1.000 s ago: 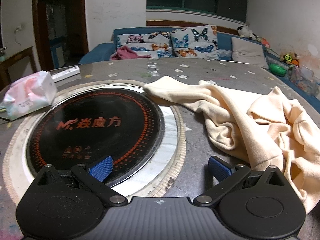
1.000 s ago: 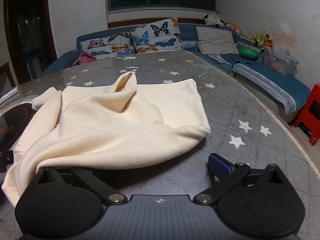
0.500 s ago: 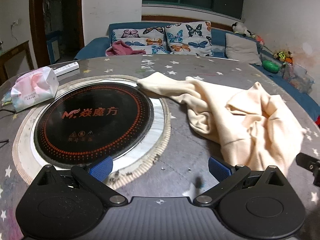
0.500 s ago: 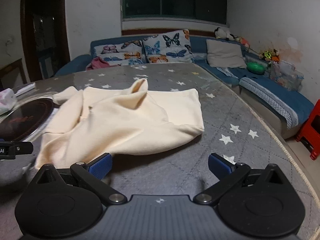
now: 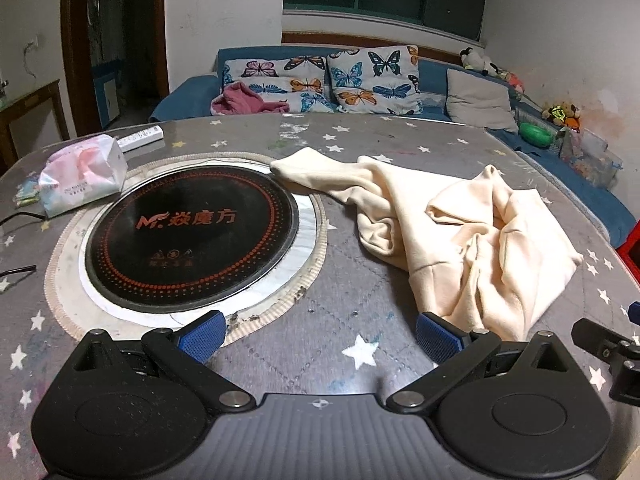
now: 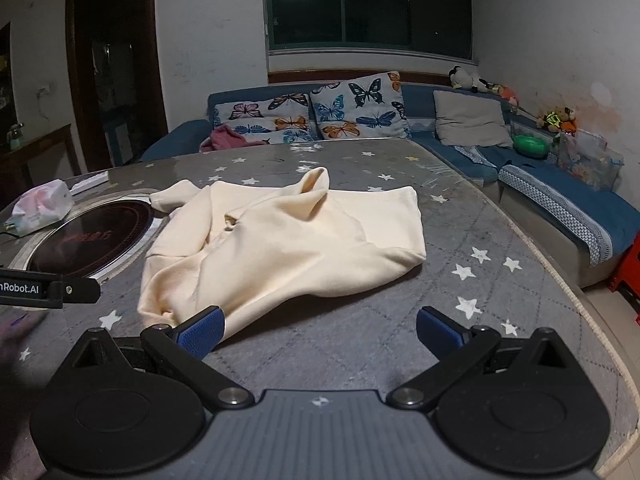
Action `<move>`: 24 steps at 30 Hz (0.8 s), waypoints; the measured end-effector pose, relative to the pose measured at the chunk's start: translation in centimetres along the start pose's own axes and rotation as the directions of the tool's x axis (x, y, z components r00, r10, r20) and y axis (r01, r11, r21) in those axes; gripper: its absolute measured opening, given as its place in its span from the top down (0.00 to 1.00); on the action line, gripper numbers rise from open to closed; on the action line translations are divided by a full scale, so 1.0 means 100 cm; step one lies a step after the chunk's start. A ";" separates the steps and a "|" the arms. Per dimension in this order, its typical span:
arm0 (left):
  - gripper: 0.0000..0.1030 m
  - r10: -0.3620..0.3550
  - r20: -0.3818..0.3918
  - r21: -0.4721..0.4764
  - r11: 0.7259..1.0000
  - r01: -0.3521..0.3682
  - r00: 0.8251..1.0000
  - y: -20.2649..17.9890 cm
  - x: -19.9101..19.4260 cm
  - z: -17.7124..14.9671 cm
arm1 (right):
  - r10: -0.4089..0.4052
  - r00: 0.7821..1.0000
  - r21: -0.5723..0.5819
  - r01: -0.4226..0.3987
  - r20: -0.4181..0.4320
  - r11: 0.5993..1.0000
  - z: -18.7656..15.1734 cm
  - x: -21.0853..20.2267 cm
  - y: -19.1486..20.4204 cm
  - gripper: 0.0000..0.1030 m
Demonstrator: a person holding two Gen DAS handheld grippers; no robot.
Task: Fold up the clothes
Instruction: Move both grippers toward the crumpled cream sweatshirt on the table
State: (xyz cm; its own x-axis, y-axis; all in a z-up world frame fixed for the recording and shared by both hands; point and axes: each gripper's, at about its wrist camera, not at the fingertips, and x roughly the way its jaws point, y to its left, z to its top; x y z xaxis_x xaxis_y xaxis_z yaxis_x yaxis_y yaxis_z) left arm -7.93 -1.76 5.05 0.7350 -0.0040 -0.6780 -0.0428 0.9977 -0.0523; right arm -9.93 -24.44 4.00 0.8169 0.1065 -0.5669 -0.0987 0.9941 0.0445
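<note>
A cream long-sleeved garment [image 5: 472, 236] lies crumpled on the grey star-patterned table [image 5: 336, 296]; it also shows in the right wrist view [image 6: 288, 240]. One sleeve reaches toward the round black cooktop [image 5: 192, 232]. My left gripper [image 5: 318, 338] is open and empty, above the table near its front edge, left of the garment's near hem. My right gripper [image 6: 318, 330] is open and empty, just in front of the garment's near edge; its left fingertip [image 6: 202, 330] is beside the hem.
A tissue pack [image 5: 82, 174] and a white remote [image 5: 140, 138] lie at the table's left. A blue sofa [image 6: 440, 120] with butterfly cushions stands behind. A red stool [image 6: 626, 276] is at the right. The table's right edge [image 6: 576, 300] curves close by.
Both grippers have pulled back and risen away from the garment. The right gripper's left finger, earlier hidden under the cloth, is now clear of it. The garment lies loose.
</note>
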 end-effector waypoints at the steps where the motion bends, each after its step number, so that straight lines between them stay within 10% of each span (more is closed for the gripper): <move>1: 0.00 0.003 0.001 0.000 1.000 -0.003 1.000 -0.001 -0.002 0.000 | 0.002 1.000 -0.002 -0.002 0.002 1.000 0.000 -0.002 0.001 0.00; 24: 0.00 0.003 0.023 0.050 0.999 -0.004 1.000 -0.017 -0.005 0.009 | 0.020 1.000 -0.075 -0.021 -0.007 0.997 0.007 -0.001 0.013 0.07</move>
State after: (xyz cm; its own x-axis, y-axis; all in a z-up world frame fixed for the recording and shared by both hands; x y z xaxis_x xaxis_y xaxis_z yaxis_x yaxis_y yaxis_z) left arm -7.64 -3.38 6.14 0.7504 0.0001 -0.6610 -0.0114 0.9999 -0.0128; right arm -9.69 -23.18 4.67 0.8106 0.1266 -0.5717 -0.1578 0.9875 -0.0051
